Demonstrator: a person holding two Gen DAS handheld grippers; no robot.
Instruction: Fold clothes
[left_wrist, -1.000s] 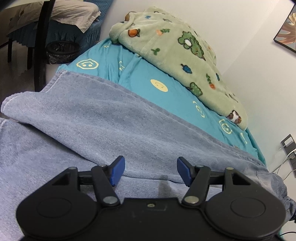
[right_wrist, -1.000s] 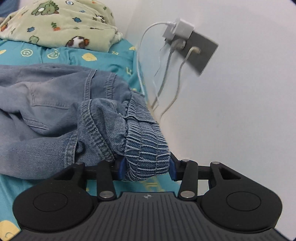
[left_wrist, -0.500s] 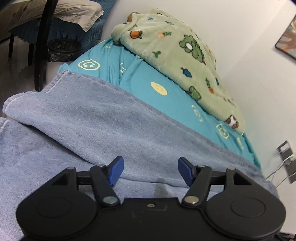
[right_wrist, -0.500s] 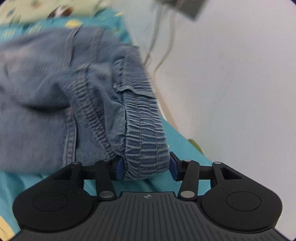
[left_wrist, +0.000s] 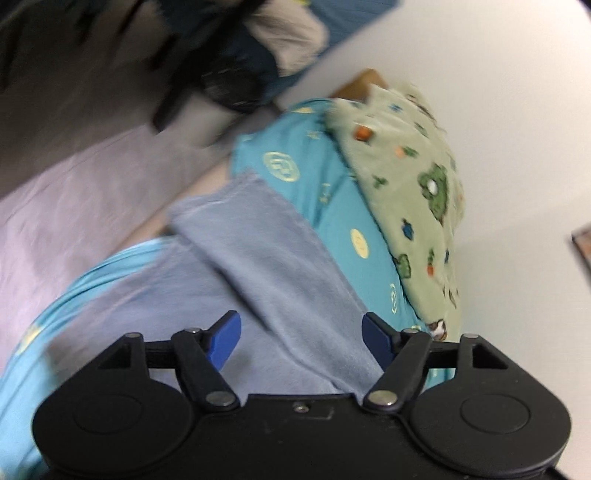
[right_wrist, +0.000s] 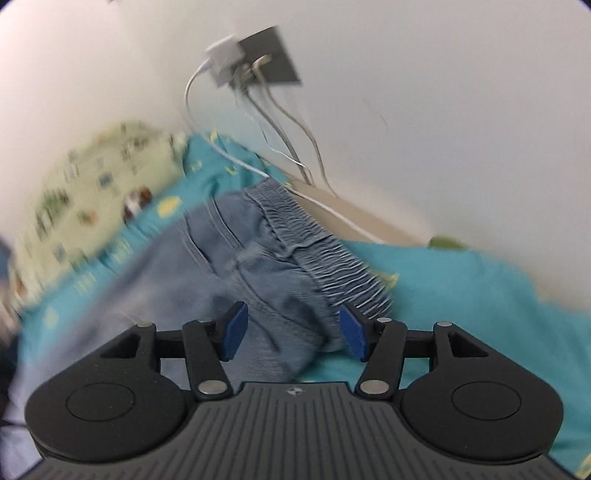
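A pair of light blue jeans lies across the teal bed sheet. The right wrist view shows the elastic waistband and seat of the jeans, lying flat just ahead of my right gripper, which is open and holds nothing. In the left wrist view the pale blue leg fabric is folded over itself and runs under my left gripper, which hovers above it, open and holding nothing. Both views are blurred by motion.
A green cartoon-print blanket is heaped along the wall side of the bed. A wall socket with plugs and hanging cables sits above the waistband. The bed edge and the floor lie to the left, with dark furniture beyond.
My right gripper has opened and let go of the waistband, which now lies on the bed, and has pulled back. My left gripper has swung and tilted, still open.
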